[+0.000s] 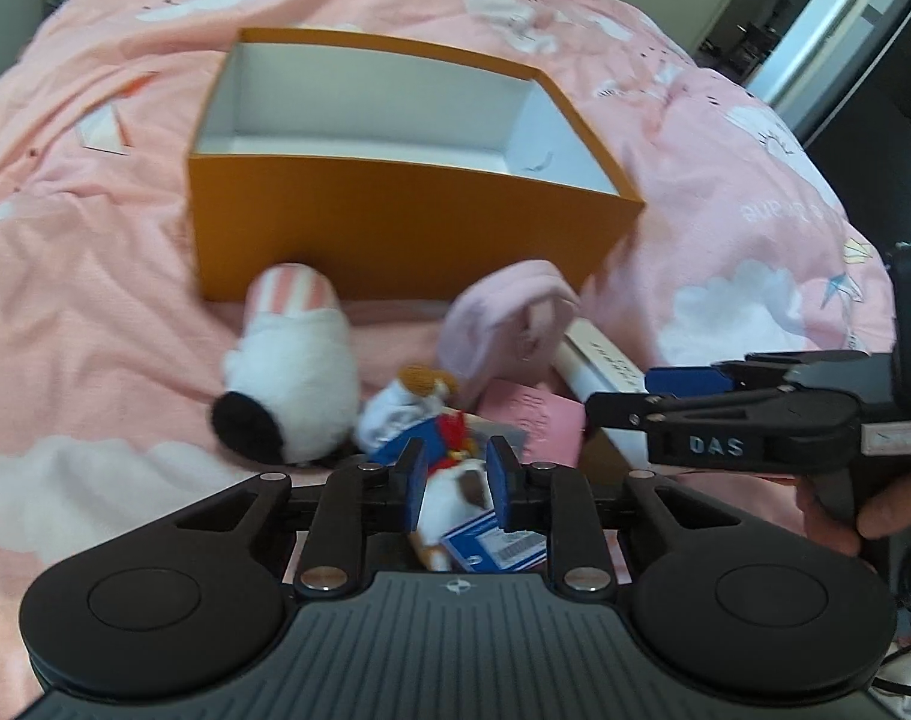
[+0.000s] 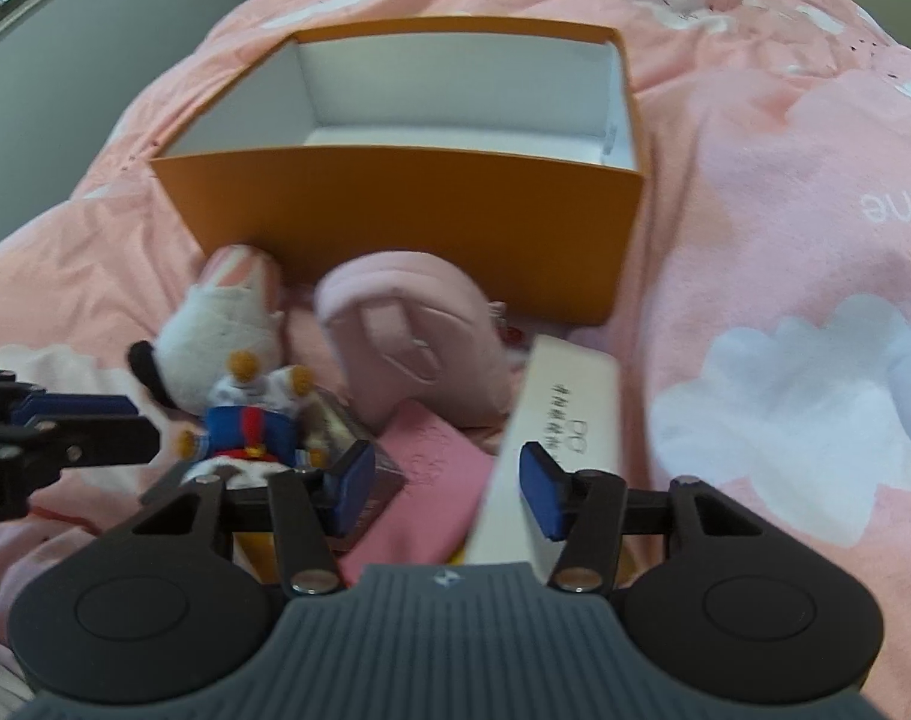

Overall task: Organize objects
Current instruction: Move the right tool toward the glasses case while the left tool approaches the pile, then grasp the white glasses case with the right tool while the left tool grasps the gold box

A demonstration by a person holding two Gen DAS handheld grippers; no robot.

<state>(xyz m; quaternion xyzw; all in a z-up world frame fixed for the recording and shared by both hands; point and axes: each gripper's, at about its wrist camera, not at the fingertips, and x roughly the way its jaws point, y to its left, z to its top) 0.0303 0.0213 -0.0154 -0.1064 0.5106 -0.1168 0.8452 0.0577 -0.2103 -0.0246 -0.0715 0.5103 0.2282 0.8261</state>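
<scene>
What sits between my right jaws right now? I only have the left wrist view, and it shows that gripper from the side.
Observer: The right gripper has its jaws open. The near end of the white box and part of the pink booklet lie between them.
Operator: Is anything under the doll in blue?
Observer: Yes. The doll seems to lie partly on a dark grey box, and a corner of that box reaches the right gripper's left finger.
</scene>
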